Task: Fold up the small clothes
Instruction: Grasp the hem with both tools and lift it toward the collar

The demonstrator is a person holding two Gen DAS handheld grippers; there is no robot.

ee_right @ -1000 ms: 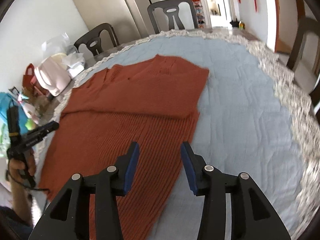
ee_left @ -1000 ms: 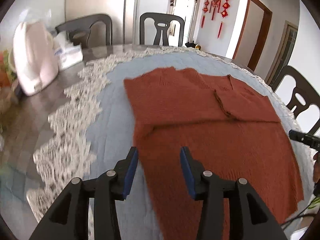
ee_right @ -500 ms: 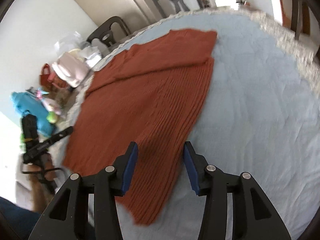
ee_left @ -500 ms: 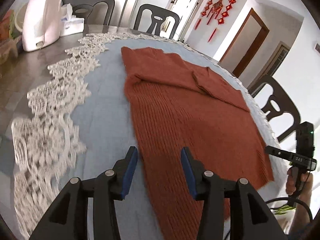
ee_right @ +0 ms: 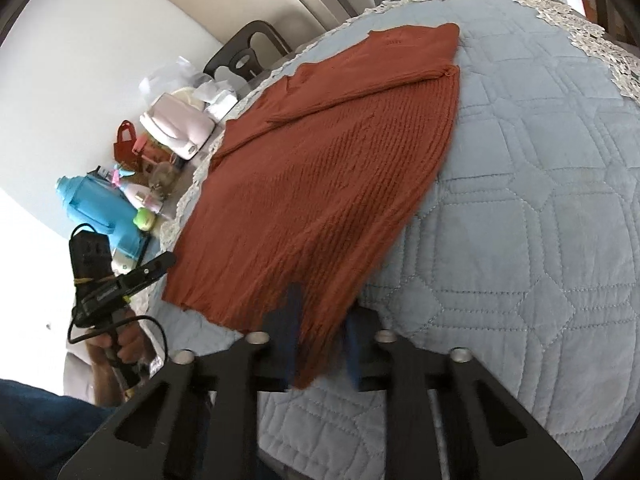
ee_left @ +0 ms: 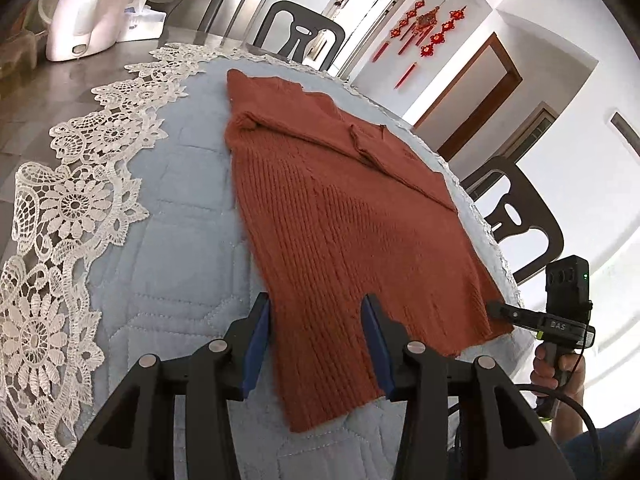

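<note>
A rust-orange knitted sweater [ee_left: 340, 208] lies flat on the blue quilted cloth [ee_left: 172, 248], sleeves folded across its top. My left gripper [ee_left: 316, 332] is open, its blue pads either side of the sweater's near left hem corner. In the right wrist view the sweater [ee_right: 320, 168] reaches to my right gripper [ee_right: 320, 332], whose blue pads stand narrowly apart around the near right hem corner; the pads are blurred. The right gripper also shows in the left wrist view [ee_left: 520, 316], and the left gripper in the right wrist view [ee_right: 160, 264].
White lace edging [ee_left: 60, 200] borders the cloth on the dark table. A white appliance [ee_left: 92, 12] and tissue box stand at the far left. Dark chairs [ee_left: 300, 40] surround the table. A blue flask [ee_right: 100, 208], bags and small bottles crowd the table edge.
Both grippers have dropped back and down to the sweater's near hem corners. The right jaws have narrowed around the hem; the left jaws stay wide.
</note>
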